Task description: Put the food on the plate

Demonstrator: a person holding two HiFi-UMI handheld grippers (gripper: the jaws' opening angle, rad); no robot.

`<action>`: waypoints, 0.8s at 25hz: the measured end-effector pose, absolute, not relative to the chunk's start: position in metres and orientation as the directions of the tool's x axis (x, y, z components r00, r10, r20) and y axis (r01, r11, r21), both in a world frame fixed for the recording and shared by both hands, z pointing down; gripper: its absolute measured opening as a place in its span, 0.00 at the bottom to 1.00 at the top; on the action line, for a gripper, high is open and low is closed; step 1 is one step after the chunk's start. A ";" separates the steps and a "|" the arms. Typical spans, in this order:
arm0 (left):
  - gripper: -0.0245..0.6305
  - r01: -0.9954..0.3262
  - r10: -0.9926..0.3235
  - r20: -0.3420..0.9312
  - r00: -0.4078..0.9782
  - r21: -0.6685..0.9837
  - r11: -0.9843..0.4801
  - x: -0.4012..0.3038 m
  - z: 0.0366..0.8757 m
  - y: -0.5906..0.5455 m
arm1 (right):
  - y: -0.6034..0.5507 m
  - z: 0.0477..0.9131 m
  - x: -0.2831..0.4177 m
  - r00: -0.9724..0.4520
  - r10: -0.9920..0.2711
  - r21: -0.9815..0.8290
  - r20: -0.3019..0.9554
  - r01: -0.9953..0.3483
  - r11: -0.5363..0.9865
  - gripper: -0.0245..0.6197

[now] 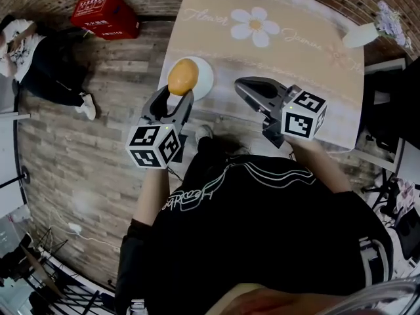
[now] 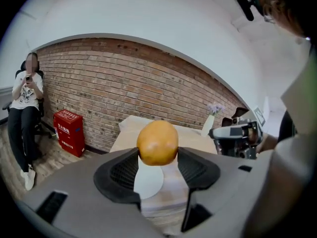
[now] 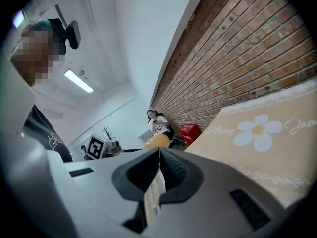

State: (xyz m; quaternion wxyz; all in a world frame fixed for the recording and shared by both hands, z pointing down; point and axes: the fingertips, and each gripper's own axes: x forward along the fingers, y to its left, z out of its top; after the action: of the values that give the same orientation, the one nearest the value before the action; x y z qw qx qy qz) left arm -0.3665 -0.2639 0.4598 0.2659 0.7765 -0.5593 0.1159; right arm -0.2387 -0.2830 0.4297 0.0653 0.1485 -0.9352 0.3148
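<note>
- Left gripper (image 1: 176,97) — its jaws stand wide, pressing both sides of the orange-yellow fruit (image 2: 157,143) at their tips.
- The fruit hangs over the white plate (image 1: 203,79), which sits near the table (image 1: 295,58) edge closest to the person.
- Right gripper (image 3: 159,155) — jaws closed together with nothing between them, over the table beside the plate.

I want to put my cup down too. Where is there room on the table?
The tablecloth is bare from the plate across the flower print to the vase in the far corner. The near edge is crowded: the left gripper holds the food over the plate, and the right gripper hovers beside it.
</note>
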 end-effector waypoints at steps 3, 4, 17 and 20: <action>0.41 -0.925 -0.786 0.500 0.364 0.290 -0.245 -0.367 0.476 -0.272 | -0.290 0.437 -0.238 -0.941 -0.256 -0.575 0.223 -0.339 0.745 0.03; 0.41 -0.923 -0.779 0.506 0.370 0.293 -0.248 -0.367 0.481 -0.275 | -0.293 0.439 -0.237 -0.938 -0.262 -0.577 0.227 -0.346 0.740 0.03; 0.41 -0.915 -0.706 0.586 0.396 0.310 -0.256 -0.370 0.547 -0.290 | -0.307 0.468 -0.229 -0.917 -0.302 -0.614 0.261 -0.399 0.681 0.03; 0.41 -0.921 -0.697 0.605 0.385 0.300 -0.248 -0.372 0.558 -0.291 | -0.306 0.475 -0.227 -0.914 -0.296 -0.618 0.278 -0.406 0.673 0.03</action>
State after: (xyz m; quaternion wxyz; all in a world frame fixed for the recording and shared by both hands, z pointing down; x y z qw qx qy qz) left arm -0.3720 -0.2907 0.5577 0.3158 0.7699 -0.5256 0.1771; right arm -0.2273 -0.3061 0.4745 0.0773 0.1926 -0.9114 0.3555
